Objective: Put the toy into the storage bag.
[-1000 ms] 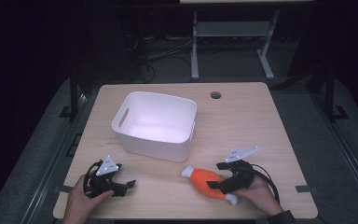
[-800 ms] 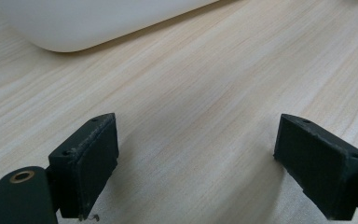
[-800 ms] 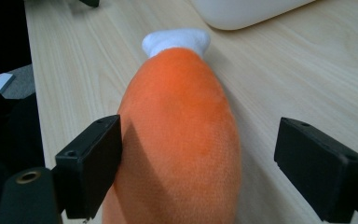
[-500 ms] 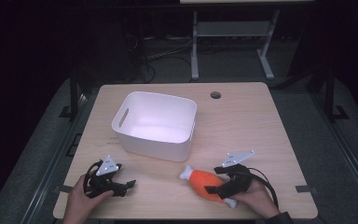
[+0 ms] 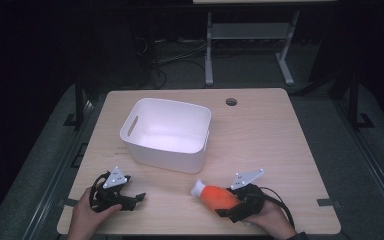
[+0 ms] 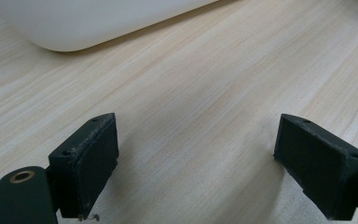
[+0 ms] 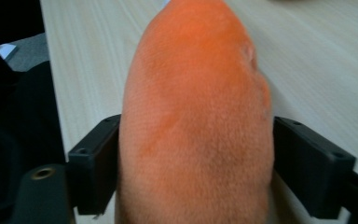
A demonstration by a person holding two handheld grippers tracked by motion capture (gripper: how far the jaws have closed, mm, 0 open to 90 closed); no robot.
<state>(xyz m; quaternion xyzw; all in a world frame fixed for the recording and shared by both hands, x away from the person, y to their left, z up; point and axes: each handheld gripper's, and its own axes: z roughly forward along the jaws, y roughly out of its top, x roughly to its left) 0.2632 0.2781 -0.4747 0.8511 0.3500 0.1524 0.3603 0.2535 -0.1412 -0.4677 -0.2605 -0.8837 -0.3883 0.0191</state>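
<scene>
An orange plush toy (image 5: 215,196) with a white tip lies on the wooden table (image 5: 270,140) near the front edge, right of centre. My right gripper (image 5: 228,204) reaches around its rear end. In the right gripper view the toy (image 7: 196,93) fills the gap and both pads touch its sides; the jaws of my right gripper (image 7: 196,172) have just been closing on it. My left gripper (image 5: 137,197) rests at the front left, open, with bare wood between its jaws (image 6: 196,163).
A white plastic bin (image 5: 130,131) with handle slots stands at the table's middle left, and its wall (image 6: 98,23) rises just beyond my left gripper. A round cable hole (image 5: 231,102) sits at the back. Dark floor and a metal stand lie beyond.
My right hand has slid left and forward along the table, so the orange toy now sits deeper between its jaws. The left hand and the bin have not moved.
</scene>
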